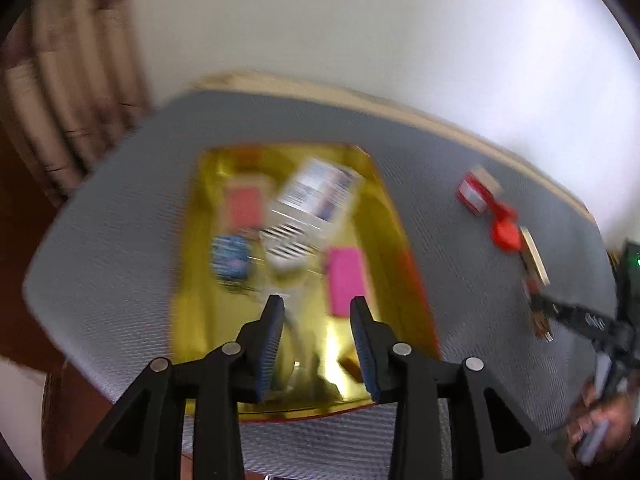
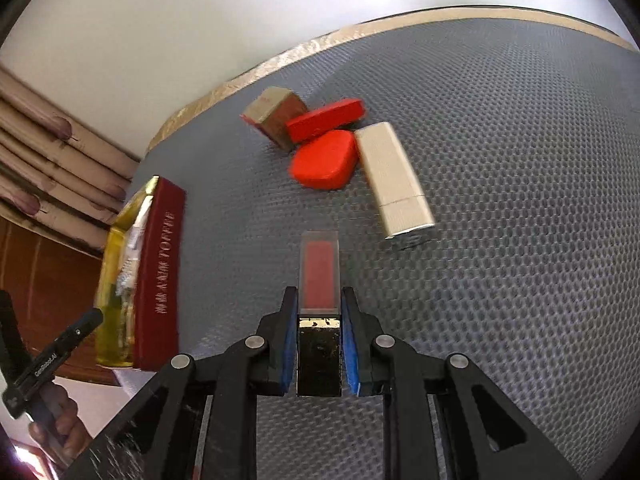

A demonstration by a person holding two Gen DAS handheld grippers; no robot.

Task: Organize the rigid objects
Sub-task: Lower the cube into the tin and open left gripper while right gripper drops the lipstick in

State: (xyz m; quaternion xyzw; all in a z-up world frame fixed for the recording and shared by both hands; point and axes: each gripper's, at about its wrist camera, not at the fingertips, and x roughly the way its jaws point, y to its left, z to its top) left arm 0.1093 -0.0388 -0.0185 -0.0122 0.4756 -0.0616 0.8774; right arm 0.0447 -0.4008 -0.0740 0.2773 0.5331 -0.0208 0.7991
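My right gripper (image 2: 320, 298) is shut on a slim lipstick-like tube (image 2: 319, 272) with a clear red-filled cap and a dark gold base, held just above the grey mat (image 2: 500, 240). In the blurred left wrist view my left gripper (image 1: 318, 306) hangs open over a gold-lined box (image 1: 192, 280). The box holds a pink block (image 1: 346, 280), a blue item (image 1: 232, 258), a white printed carton (image 1: 316, 192) and a salmon card (image 1: 244, 204). Nothing is clearly pressed between the left pads.
On the mat lie a tan block (image 2: 274, 116), a flat red piece (image 2: 326, 120), a rounded orange-red piece (image 2: 324, 160) and a beige case (image 2: 392, 180). The box's red outer wall (image 2: 164, 264) stands left of my right gripper. A hand (image 2: 60, 428) holds the left tool.
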